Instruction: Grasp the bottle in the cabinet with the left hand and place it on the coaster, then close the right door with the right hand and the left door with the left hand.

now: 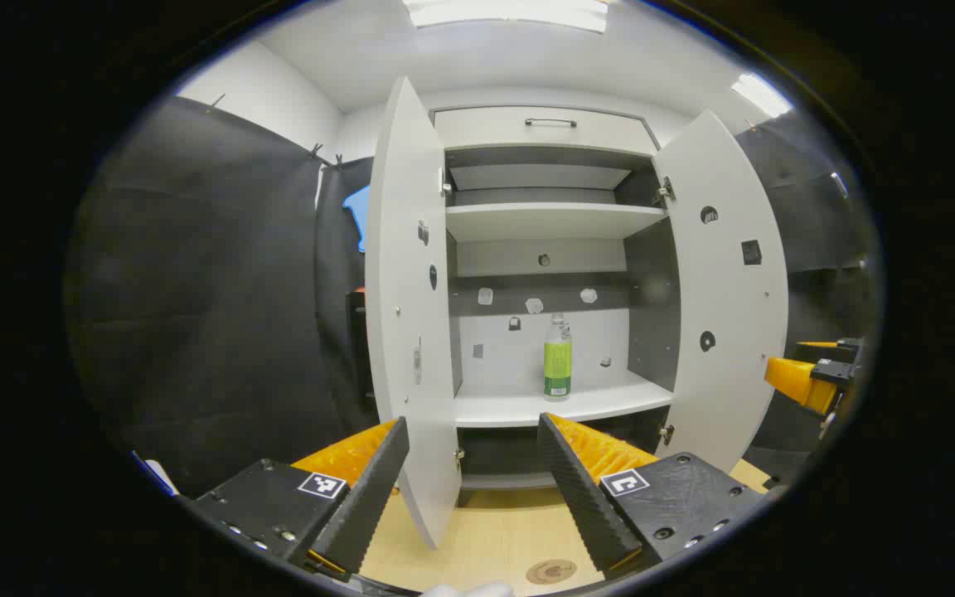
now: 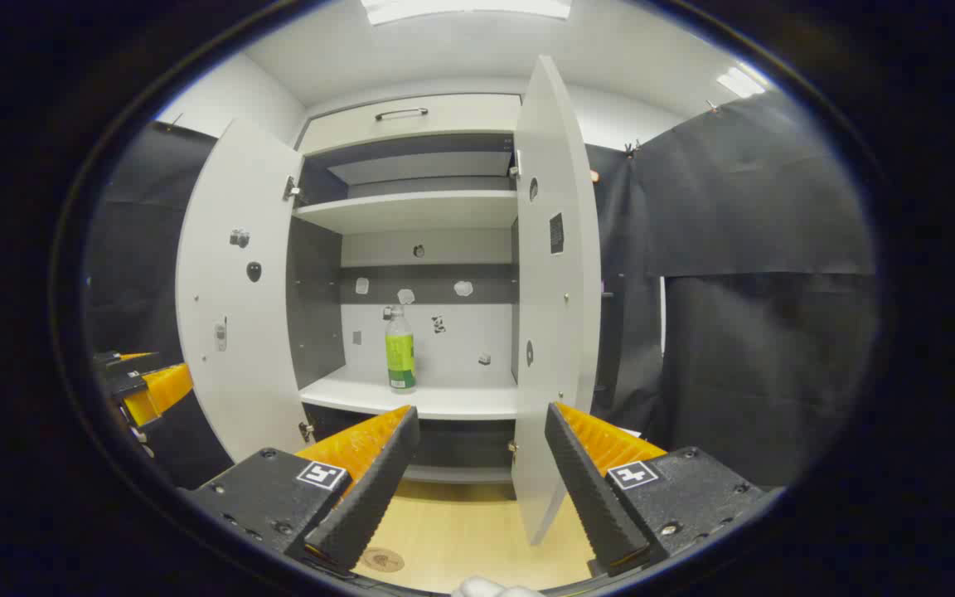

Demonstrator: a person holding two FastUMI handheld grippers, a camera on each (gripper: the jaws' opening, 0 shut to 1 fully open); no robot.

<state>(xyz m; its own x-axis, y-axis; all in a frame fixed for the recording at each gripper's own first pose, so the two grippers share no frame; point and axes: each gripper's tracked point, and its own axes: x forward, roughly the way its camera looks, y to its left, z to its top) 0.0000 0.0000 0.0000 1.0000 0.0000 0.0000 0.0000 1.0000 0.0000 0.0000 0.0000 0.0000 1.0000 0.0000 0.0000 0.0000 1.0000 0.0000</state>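
Observation:
A clear bottle with a green label [image 1: 558, 358] stands upright on the lower shelf [image 1: 560, 406] of the white cabinet; the right gripper view has the same bottle [image 2: 399, 349]. Both doors stand wide open: left door [image 1: 405, 315], right door [image 1: 722, 290], and in the right gripper view left door [image 2: 233, 307] and right door [image 2: 552, 282]. My left gripper [image 1: 471, 468] is open, well short of the cabinet, with nothing between its fingers. My right gripper [image 2: 477, 464] is open too, also empty. A round brown coaster [image 1: 550, 571] lies on the wooden tabletop near me; it is also the coaster [image 2: 383, 560].
The wooden tabletop [image 1: 486, 531] runs up to the cabinet's base. The other gripper [image 1: 809, 377] shows at the right edge, beyond the right door. An upper shelf [image 1: 552, 220] and a drawer with a handle [image 1: 550, 123] sit above. Black cloth walls flank the cabinet.

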